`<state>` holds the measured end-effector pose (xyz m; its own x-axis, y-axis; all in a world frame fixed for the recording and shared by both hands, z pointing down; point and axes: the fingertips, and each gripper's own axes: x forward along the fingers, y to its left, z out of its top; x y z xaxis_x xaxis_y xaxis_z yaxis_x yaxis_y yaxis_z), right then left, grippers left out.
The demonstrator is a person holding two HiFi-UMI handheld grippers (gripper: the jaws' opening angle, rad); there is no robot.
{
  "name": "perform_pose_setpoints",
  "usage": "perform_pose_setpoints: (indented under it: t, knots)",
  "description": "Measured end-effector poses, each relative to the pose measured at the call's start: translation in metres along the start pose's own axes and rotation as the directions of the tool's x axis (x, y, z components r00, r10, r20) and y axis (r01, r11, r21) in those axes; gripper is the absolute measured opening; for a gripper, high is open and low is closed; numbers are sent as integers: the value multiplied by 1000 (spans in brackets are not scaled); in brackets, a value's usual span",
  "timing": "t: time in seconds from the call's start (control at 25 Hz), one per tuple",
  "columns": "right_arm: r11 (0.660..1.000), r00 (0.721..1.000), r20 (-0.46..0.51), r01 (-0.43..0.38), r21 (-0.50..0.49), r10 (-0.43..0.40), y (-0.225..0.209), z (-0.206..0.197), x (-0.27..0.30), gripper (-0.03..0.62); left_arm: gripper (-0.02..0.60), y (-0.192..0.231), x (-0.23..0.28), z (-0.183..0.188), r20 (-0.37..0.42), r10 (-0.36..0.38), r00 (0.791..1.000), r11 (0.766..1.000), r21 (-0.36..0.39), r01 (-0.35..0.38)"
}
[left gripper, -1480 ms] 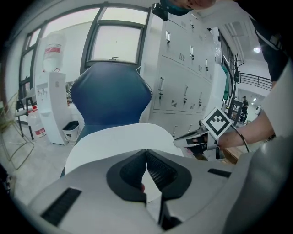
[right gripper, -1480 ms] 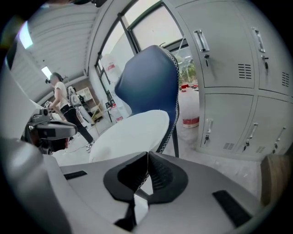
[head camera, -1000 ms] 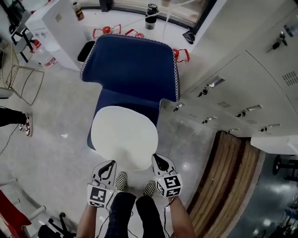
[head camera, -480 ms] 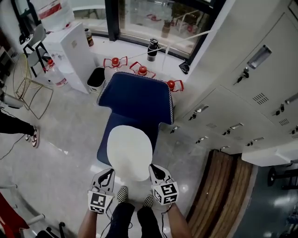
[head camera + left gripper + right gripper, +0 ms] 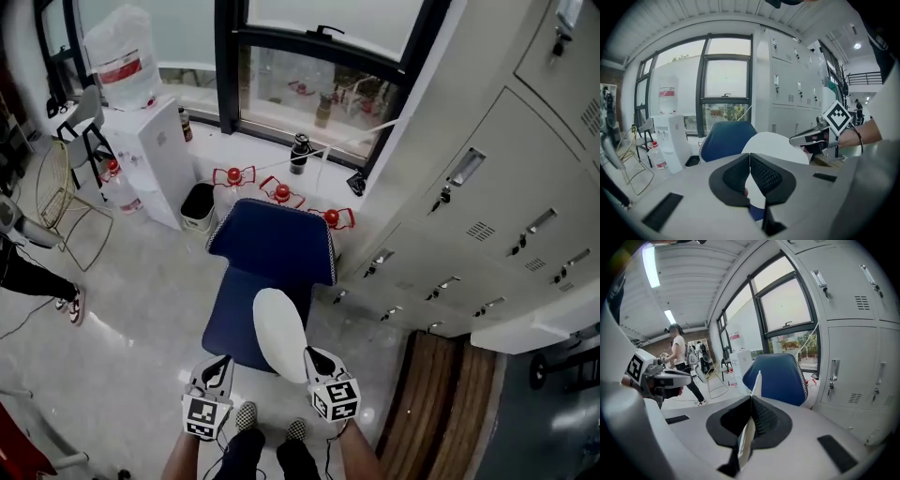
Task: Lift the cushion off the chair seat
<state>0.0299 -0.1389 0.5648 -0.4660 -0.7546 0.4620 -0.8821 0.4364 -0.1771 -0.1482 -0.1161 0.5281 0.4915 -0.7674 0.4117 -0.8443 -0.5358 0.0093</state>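
The blue chair [image 5: 272, 246] stands by the window, and its seat [image 5: 232, 323] is bare. The white round cushion [image 5: 278, 335] hangs above the seat's front, tilted up on its edge. My right gripper [image 5: 314, 359] is shut on its near rim; in the right gripper view the cushion [image 5: 756, 380] rises as a thin sheet from the closed jaws [image 5: 751, 398]. My left gripper [image 5: 220, 367] is a short way left of the cushion, not touching it. Its jaws [image 5: 750, 155] meet at the tips with nothing gripped. From there the cushion [image 5: 780, 145] shows broadside in front of the chair [image 5: 724, 138].
Grey lockers [image 5: 487, 216] line the right side, with a wooden bench [image 5: 450, 403] below them. A water dispenser [image 5: 150, 155], a black bin [image 5: 197, 206] and red-handled items [image 5: 281, 195] stand behind the chair. A wire chair [image 5: 61, 202] and a person's leg [image 5: 37, 277] are at left.
Both grippers have risen. The cushion has come up off the seat and swung from lying flat to standing on edge, and its left rim is now away from the left gripper.
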Motion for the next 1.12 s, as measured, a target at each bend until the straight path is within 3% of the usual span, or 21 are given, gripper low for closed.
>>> perform_pose_setpoints:
  t: [0.56, 1.12]
  knots:
    - [996, 994, 72, 84, -20, -82, -2, 79, -83, 28, 17, -15, -46, 92, 99, -15, 995, 999, 41, 11]
    - [983, 959, 232, 178, -47, -162, 12, 167, -203, 28, 18, -44, -113, 186, 201, -44, 979, 994, 107, 23]
